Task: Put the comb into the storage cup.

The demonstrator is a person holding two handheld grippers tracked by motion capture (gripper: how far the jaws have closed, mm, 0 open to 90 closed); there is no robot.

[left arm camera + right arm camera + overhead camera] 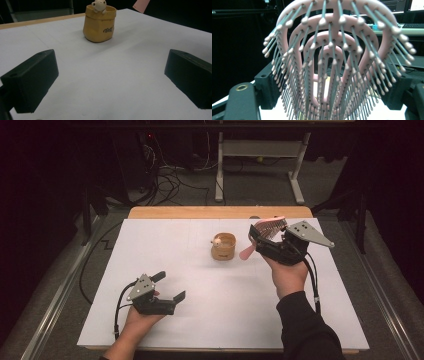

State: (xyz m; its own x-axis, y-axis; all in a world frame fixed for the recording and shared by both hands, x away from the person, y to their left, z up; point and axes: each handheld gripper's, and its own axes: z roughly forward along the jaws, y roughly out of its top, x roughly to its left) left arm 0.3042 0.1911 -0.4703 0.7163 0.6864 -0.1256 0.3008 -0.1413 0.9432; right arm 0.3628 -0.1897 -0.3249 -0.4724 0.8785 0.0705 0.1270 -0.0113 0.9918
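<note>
Right gripper (pixel 261 241) jaws clamp a pink hairbrush (pixel 268 227); left gripper (pixel 170 286) jaws apart; yellow cup (pixel 99 23) lettering unreadable

The brush (pixel 332 62) looks like pink plastic, smooth and faintly glossy, with thin grey pins tipped in pale rounded beads. The pot (pixel 100 23) near the table's middle is yellow with a soft, slightly creased matt skin. The table (pixel 200 320) has a white matt top, paper-smooth, and a bare wood edge at the far side. Both tools, left (pixel 167 287) and right (pixel 257 240), are matt black plastic with grey plates.
</note>
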